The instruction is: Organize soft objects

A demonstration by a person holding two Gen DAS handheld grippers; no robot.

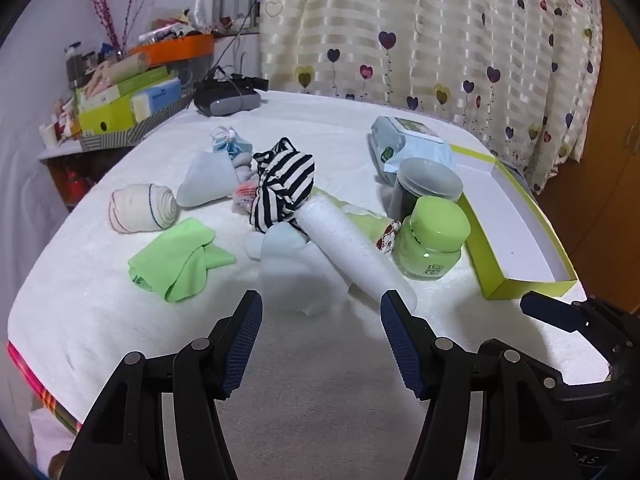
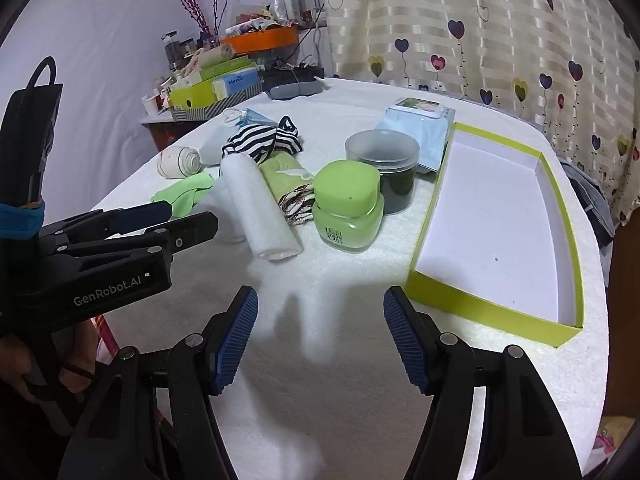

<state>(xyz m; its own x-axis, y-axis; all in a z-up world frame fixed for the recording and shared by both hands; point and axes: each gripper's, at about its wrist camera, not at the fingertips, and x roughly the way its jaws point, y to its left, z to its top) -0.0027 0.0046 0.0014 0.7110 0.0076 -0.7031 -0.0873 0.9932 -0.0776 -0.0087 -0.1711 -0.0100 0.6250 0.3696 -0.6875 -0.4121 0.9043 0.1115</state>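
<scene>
Soft items lie on the white towel-covered table: a rolled white towel (image 1: 352,248) (image 2: 256,212), a green cloth (image 1: 176,260), a striped black-and-white garment (image 1: 284,184) (image 2: 260,140), a rolled cream sock (image 1: 142,208) (image 2: 178,162), pale blue cloths (image 1: 208,180) and a folded green patterned cloth (image 2: 288,184). An empty lime-green box (image 2: 496,224) (image 1: 508,220) sits at the right. My left gripper (image 1: 320,336) is open and empty, just short of the white roll. My right gripper (image 2: 320,332) is open and empty over bare towel, left of the box.
A green jar (image 2: 348,208) and a dark jar with a grey lid (image 2: 384,160) stand beside the box. A wipes pack (image 2: 420,128) lies behind them. Cluttered boxes (image 1: 128,100) and a black device (image 1: 228,96) sit at the far left. A curtain hangs behind.
</scene>
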